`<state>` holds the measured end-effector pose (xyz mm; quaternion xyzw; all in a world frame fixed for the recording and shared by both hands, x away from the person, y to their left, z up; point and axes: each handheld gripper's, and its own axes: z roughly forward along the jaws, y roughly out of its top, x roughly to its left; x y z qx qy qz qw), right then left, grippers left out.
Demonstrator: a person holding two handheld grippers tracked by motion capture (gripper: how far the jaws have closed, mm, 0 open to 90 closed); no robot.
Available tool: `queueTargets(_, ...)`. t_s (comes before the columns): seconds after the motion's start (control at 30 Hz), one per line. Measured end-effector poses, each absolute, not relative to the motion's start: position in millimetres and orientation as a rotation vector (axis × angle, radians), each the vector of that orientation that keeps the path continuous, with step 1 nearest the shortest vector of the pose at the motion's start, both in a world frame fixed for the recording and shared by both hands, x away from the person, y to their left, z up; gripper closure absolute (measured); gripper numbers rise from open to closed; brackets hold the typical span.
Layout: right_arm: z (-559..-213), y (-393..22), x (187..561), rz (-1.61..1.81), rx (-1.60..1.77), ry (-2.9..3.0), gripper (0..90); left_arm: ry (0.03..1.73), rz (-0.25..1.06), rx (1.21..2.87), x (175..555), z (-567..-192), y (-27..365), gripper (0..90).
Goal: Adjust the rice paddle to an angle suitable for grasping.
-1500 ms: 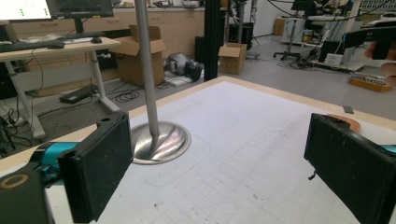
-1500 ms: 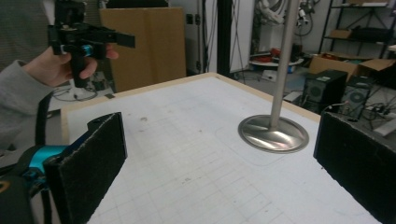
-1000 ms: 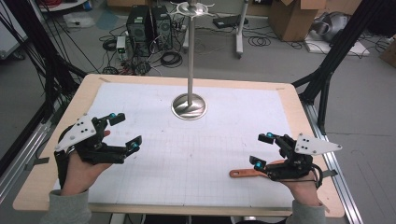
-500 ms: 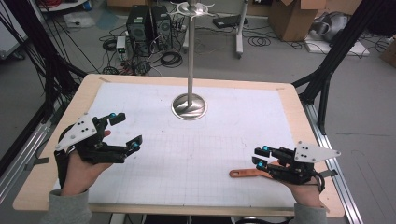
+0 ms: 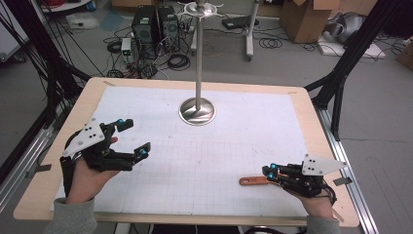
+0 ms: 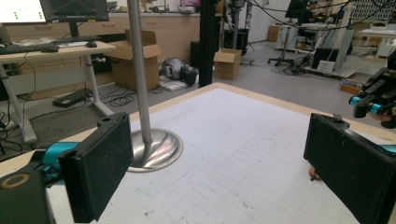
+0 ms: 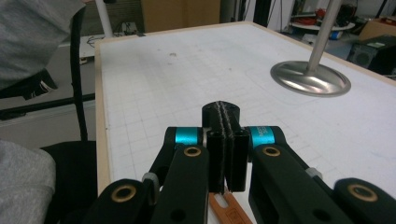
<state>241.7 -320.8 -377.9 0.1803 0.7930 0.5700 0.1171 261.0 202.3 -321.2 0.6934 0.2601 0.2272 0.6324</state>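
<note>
**Jaws closed at the orange handle**

White gridded table (image 5: 234, 146) under us: our right gripper (image 5: 271, 171) has just been closing, its jaws now pressed together over the orange tool (image 5: 253, 181), no grip visible. Our left gripper (image 5: 131, 139) hovers spread. Beyond stands the metal stand (image 5: 197, 109).

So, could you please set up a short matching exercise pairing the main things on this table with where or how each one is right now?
Things:
1. left gripper
2. right gripper
3. orange tool
4. metal stand

States:
A. upright at the far middle of the table
B. lying flat near the front right
C. jaws wide apart, nothing between them
D. jaws closed together at the tool's end

Pairs: 1-C, 2-D, 3-B, 4-A
</note>
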Motion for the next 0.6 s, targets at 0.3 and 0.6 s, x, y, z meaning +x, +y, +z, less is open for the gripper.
queueTargets(0.3, -397, -322, 246, 1.634, 0.545, 2.412, 89.3, 0.603, 0.512, 1.607, 264, -325, 199, 8.6)
queueTargets(0.6, -410, -316, 250, 1.573, 0.552, 2.508, 89.4, 0.608, 0.513, 1.606, 265, -326, 200, 8.6)
